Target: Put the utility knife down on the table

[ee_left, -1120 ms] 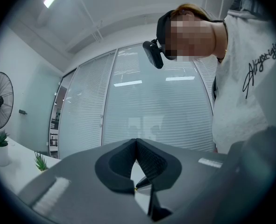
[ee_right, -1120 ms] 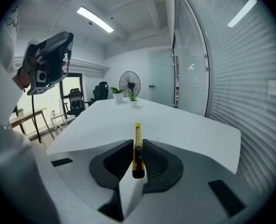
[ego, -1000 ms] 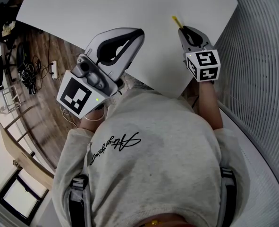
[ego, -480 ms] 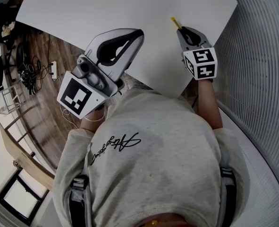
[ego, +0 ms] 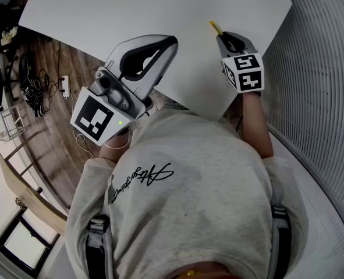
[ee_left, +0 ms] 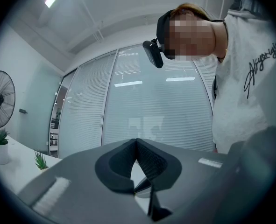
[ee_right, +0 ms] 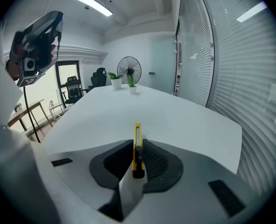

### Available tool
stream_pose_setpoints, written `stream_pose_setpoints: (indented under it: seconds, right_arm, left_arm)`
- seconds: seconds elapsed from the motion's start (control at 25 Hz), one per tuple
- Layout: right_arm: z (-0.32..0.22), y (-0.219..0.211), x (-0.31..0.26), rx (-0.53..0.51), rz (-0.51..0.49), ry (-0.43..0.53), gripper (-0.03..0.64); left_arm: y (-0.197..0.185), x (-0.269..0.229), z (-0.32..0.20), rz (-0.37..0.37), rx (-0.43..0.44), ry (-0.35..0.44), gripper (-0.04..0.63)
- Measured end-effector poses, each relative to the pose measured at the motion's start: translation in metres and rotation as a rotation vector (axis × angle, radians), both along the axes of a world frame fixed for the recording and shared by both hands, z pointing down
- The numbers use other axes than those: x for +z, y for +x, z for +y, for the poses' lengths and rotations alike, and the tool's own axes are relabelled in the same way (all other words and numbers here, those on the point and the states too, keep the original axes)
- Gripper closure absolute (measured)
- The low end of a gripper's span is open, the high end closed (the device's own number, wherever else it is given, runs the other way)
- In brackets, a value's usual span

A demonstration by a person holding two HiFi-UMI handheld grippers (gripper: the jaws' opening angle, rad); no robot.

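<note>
**Knife (ee_right: 137,146) could fall off the edge**

The right gripper (ego: 225,38) has its fingers (ee_right: 152,158) clamped on the yellow knife, over the surface (ego: 131,10) near its right edge. If it is let go too high, it may bounce off. The left gripper (ee_left: 137,141) has its fingers together, empty.

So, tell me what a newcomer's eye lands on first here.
The yellow utility knife, clamped on edge in the right gripper, pokes out over the white table at the head view's upper right. Next comes the big left gripper, shut and empty, at the table's near edge.
</note>
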State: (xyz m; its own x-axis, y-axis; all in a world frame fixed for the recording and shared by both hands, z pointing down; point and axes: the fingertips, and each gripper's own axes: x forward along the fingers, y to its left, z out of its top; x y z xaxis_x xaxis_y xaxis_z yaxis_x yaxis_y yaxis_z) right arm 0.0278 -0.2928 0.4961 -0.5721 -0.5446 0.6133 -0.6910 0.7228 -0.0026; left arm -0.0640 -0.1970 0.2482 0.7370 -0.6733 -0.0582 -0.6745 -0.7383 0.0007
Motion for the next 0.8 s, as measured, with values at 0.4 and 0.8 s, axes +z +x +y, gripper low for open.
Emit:
stream_pose_setpoints:
  seconds: [0.4, 0.8]
  right_arm:
    - [-0.001, -0.001, 0.008, -0.003, 0.053, -0.016, 0.554]
    - [-0.002, -0.001, 0.017, -0.011, 0.101, -0.037, 0.554]
  left_arm:
    - [-0.001, 0.001, 0.004, 0.000, 0.003, 0.004, 0.607]
    - [0.000, 0.002, 0.004, -0.006, 0.010, 0.009, 0.607]
